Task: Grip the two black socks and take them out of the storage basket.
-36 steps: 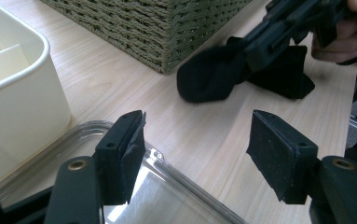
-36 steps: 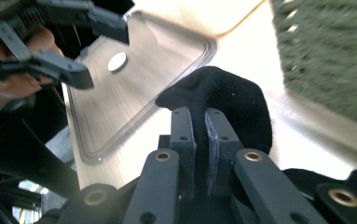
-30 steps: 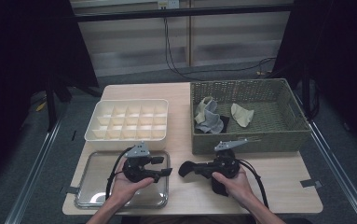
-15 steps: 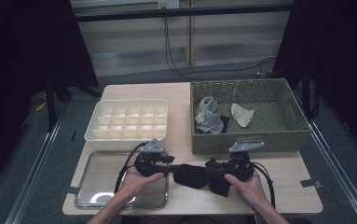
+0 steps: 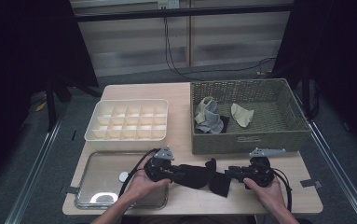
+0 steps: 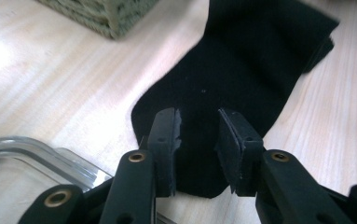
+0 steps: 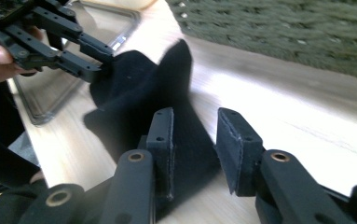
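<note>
**Operator:** Left of the woven basket [image 5: 248,137], what do you read on the table?

**Guide:** Farthest from the basket you have the clear tray [image 5: 92,186] at the table's near edge, and behind it the cream divider box [image 5: 128,119]. Your left gripper [image 5: 178,170] sits just beside the tray. Its jaws stand apart, one pad on either side of the end of the black sock [image 5: 199,175], not closed on it.

**Operator:** And the sock itself?

**Guide:** It lies flat on the wood just in front of the basket's near wall, stretched between your two grippers.

**Operator:** The right side?

**Guide:** Your right gripper [image 5: 229,171] is below the basket's right half. Its jaws are also apart, straddling the sock's other end [image 7: 185,140]. Inside the basket lie a grey sock [image 5: 209,119] and a beige sock [image 5: 242,115].
</note>
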`<state>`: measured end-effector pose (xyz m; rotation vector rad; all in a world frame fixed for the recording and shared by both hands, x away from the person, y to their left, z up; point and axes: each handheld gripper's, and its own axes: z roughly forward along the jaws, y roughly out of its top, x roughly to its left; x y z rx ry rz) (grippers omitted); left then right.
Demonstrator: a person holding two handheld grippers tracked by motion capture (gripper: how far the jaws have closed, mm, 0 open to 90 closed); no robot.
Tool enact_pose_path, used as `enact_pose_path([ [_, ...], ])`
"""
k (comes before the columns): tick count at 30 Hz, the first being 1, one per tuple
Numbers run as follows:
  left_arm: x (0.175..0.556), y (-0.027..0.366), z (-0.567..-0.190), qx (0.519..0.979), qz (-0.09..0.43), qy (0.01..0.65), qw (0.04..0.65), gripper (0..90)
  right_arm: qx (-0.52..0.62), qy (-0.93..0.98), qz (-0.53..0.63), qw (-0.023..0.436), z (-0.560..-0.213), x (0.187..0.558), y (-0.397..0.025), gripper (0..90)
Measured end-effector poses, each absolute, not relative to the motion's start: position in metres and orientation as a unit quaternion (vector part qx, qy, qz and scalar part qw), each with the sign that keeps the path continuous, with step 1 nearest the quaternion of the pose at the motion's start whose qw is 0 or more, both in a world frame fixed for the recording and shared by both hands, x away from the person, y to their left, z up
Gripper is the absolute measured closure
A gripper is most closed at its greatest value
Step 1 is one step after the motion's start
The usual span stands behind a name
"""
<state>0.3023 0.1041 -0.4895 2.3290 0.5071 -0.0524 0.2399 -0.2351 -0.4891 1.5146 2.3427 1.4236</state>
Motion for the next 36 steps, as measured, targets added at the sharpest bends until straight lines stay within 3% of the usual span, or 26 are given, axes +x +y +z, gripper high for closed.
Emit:
enact_pose_path([
  [9,0.300,0.105,-0.494,0.902,-0.027,0.203,0.380,67.2,0.489,0.769,0.412,0.008,-0.498,0.241,-0.230,62.5],
  [12,0.300,0.107,-0.493,0.908,-0.023,0.194,0.371,67.2,0.497,0.768,0.404,0.001,-0.501,0.243,-0.228,68.9],
  [14,0.300,0.107,-0.493,0.911,-0.023,0.192,0.365,67.3,0.496,0.771,0.400,-0.002,-0.502,0.245,-0.228,81.4],
  [16,0.299,0.107,-0.493,0.908,-0.023,0.197,0.368,67.3,0.499,0.767,0.402,-0.001,-0.502,0.246,-0.229,84.5],
  [36,0.288,0.113,-0.493,0.901,-0.044,0.214,0.376,64.8,0.552,0.726,0.408,0.048,-0.496,0.235,-0.287,85.3],
])
